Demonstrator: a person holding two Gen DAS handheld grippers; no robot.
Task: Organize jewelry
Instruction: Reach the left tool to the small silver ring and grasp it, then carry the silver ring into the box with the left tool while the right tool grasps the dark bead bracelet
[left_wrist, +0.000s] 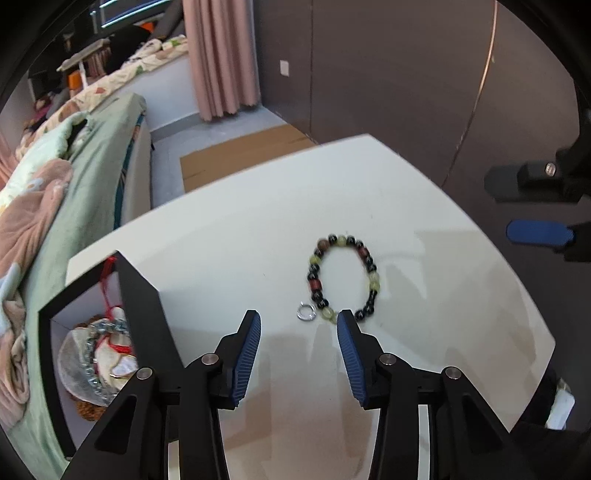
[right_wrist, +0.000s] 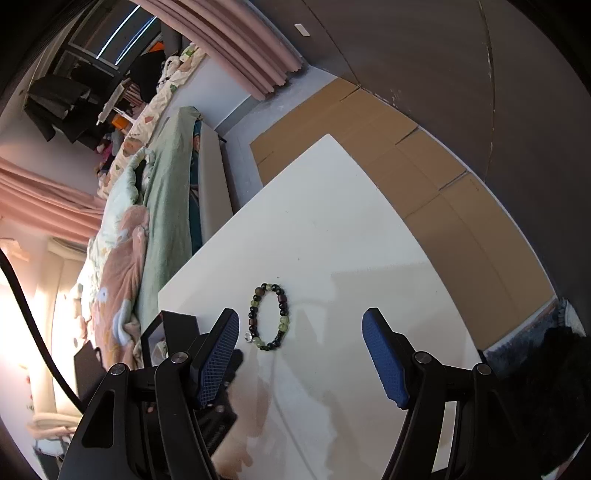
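Observation:
A beaded bracelet of black, green and red-brown beads lies on the white table. A small silver ring lies against its near left side. My left gripper is open and empty, just short of the ring and bracelet. A black open box at the table's left holds chains and red cord. In the right wrist view the bracelet and ring lie ahead of my open, empty right gripper. The box shows behind its left finger.
A bed with green and pink bedding runs along the table's left side. Flat cardboard lies on the floor beyond the table. A dark wall stands behind. The right gripper's blue pad shows at the right edge of the left wrist view.

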